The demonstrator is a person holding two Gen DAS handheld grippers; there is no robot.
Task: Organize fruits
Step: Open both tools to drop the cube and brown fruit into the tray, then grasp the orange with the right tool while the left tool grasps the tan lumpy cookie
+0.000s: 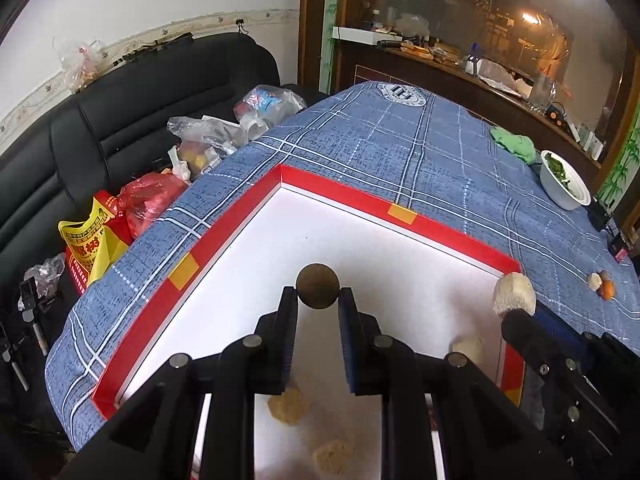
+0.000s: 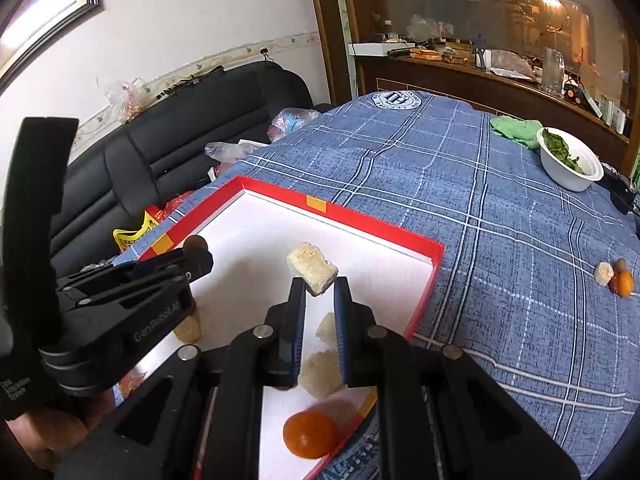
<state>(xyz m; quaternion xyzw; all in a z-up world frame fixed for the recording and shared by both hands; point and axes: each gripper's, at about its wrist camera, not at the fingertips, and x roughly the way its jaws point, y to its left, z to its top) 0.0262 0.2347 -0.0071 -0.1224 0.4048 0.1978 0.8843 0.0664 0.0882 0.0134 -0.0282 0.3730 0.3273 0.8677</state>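
A shallow red-rimmed box [image 1: 332,194] with a white floor lies on the blue plaid cloth. My left gripper [image 1: 318,298] is shut on a small round brown fruit [image 1: 318,286], held above the white floor. My right gripper [image 2: 319,286] is shut on a pale, rough cylindrical piece [image 2: 312,268], also over the box; that piece [image 1: 514,294] shows at the right of the left wrist view. The left gripper [image 2: 192,254] appears at the left of the right wrist view. In the box lie several pale pieces [image 2: 322,374] and an orange fruit [image 2: 311,434]. A few small fruits [image 2: 616,278] sit on the cloth at far right.
A white bowl of greens [image 2: 570,162] and a green cloth [image 2: 516,128] are at the table's far right. A black sofa [image 1: 132,120] with plastic bags [image 1: 148,200] borders the table's left edge. A cluttered wooden counter [image 1: 460,64] stands behind.
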